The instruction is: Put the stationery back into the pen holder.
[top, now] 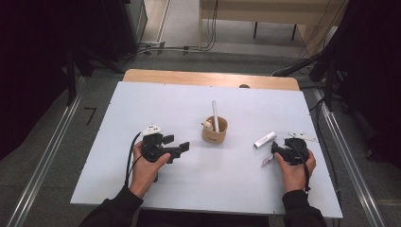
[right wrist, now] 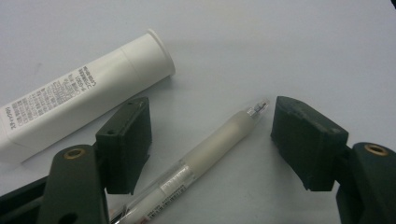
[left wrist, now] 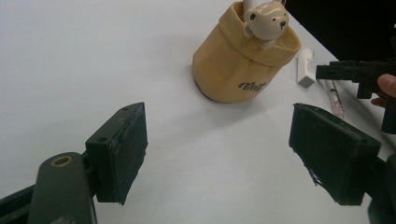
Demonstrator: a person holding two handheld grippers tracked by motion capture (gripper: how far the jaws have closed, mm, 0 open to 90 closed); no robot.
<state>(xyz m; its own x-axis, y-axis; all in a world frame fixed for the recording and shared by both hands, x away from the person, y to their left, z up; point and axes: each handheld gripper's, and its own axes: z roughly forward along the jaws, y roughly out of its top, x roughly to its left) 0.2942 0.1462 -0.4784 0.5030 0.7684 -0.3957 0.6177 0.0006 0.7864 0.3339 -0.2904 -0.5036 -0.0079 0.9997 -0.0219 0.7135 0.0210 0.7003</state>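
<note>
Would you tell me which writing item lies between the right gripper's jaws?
The clear pen with the frosted grip; the white tube lies outside the jaws.

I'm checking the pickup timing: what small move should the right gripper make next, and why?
Probably close the right gripper on the pen: the pen lies on the table between its open jaws, the pads not touching it, with the white tube beside.

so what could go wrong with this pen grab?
1. The pen lies slantwise between the right gripper's open jaws, so closing may twist it or squeeze it out.
2. The white tube lies close beside one jaw and could get nudged or rolled.
3. The holder already has a stick standing in it, so a later drop-in could knock it.
</note>
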